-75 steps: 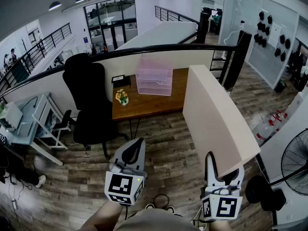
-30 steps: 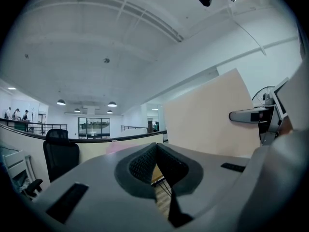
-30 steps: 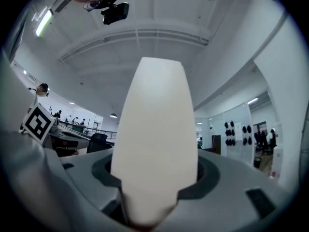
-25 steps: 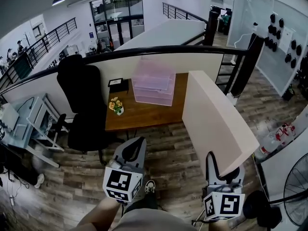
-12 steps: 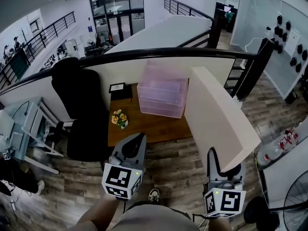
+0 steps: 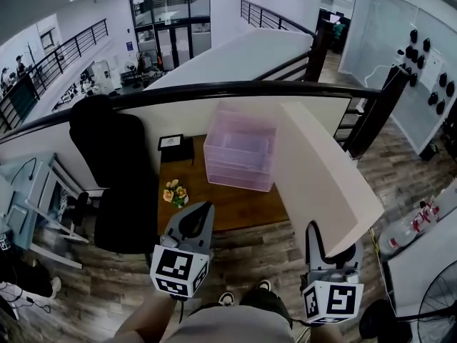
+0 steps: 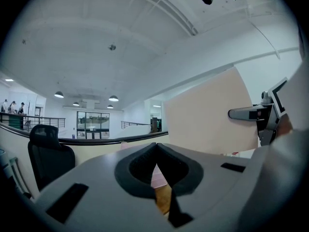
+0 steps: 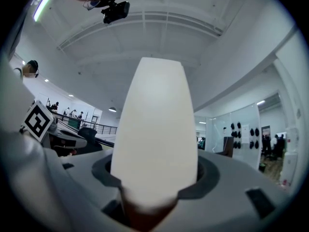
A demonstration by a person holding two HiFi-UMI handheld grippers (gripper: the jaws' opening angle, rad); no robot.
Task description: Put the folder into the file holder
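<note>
– How is the left gripper?
– Jaws together, nothing in them, pointing toward the desk.
– And the holder?
– It sits on that desk, well ahead of both grippers.
– The folder?
– Upright, with the right gripper clamped on its near edge. So the pickup looks done; reaching the holder and slotting the folder in are left.

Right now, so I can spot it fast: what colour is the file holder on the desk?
The file holder is see-through pink; head view.
</note>
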